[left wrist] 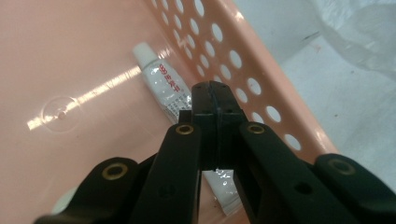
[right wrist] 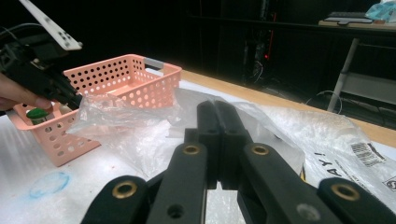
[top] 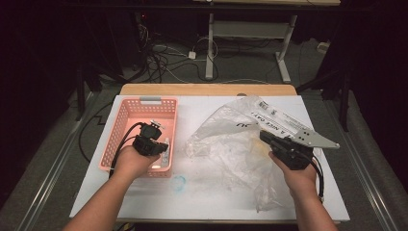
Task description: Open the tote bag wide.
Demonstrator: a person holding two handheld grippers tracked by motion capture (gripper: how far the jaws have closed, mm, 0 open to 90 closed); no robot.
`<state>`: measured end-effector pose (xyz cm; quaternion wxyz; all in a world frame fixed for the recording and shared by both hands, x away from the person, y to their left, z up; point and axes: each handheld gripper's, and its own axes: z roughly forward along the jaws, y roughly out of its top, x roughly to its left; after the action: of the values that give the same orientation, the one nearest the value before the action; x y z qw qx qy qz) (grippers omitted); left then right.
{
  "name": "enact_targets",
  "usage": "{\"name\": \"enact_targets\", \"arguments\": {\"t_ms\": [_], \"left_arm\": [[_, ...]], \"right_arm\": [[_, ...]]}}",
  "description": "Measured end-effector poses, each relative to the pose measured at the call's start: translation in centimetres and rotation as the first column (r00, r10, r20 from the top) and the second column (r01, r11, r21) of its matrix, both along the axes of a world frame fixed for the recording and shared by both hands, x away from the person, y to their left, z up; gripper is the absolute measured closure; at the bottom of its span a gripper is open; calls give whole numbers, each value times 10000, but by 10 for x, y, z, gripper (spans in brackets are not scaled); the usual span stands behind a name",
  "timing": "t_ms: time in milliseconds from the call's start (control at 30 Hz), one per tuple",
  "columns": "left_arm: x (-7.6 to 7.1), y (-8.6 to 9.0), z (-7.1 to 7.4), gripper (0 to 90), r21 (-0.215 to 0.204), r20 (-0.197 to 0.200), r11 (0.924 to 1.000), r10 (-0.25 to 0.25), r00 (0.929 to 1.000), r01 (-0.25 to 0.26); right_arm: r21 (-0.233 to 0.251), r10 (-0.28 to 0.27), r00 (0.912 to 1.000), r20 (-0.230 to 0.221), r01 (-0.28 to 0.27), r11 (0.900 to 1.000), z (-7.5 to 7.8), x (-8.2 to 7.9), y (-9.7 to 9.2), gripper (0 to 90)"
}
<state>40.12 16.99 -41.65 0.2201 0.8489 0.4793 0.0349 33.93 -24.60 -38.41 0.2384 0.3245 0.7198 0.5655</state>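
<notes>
Pinching tube (left wrist: 163,84), left fingers (left wrist: 205,93); right together.

tube (left wrist: 164,88): small and white with red and dark print and a white cap at its far end; lies flat on the floor of the basket, close along the perforated side wall
basket (top: 126,120): pink plastic, rectangular, with rows of round holes in its walls and a grey handle at the far end; stands upright at the left of the white table
bag (top: 231,139): clear, crumpled plastic with black print; spread flat on the table, right of the basket
</notes>
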Motion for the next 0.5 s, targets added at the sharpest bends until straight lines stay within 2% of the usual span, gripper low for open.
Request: {"name": "enact_targets", "arguments": {"t_ms": [33,100,133,200,267,333,400,433,500], "left_arm": [[3,-1,-1,879,139,-203,9999,52,9998,-49],[10,-2,-2,879,147,-559,9999,96,9984,-88],[13,-3,-3,878,303,-633,9995,103,9979,-84],[19,-6,-4,878,345,-871,9993,172,9960,-142],[24,-9,-5,879,335,-1056,9991,313,9939,-279],[27,-14,-7,878,751,-1118,9969,335,9932,-251],[29,-17,-10,879,757,-1325,9966,431,9902,-332],[29,-19,-11,879,924,-1319,9953,419,9904,-298],[31,-20,-13,879,992,-1507,9947,417,9877,-268]], "right_arm": [[19,-16,10000,-15,16,10000,0,0,0,900],[22,-15,10000,-13,15,10000,0,0,0,900],[24,-19,10000,-10,19,10000,0,0,0,900],[15,-25,10000,9,25,10000,0,0,0,900],[15,-32,10000,32,32,10000,0,1,-1,900],[4,-44,10000,18,44,10000,0,1,-2,900],[7,-33,10000,23,33,10000,-1,1,-2,900],[21,-44,10000,-7,44,10000,-1,1,-2,900],[17,-58,10000,-13,58,10000,-1,2,-3,900]]}}
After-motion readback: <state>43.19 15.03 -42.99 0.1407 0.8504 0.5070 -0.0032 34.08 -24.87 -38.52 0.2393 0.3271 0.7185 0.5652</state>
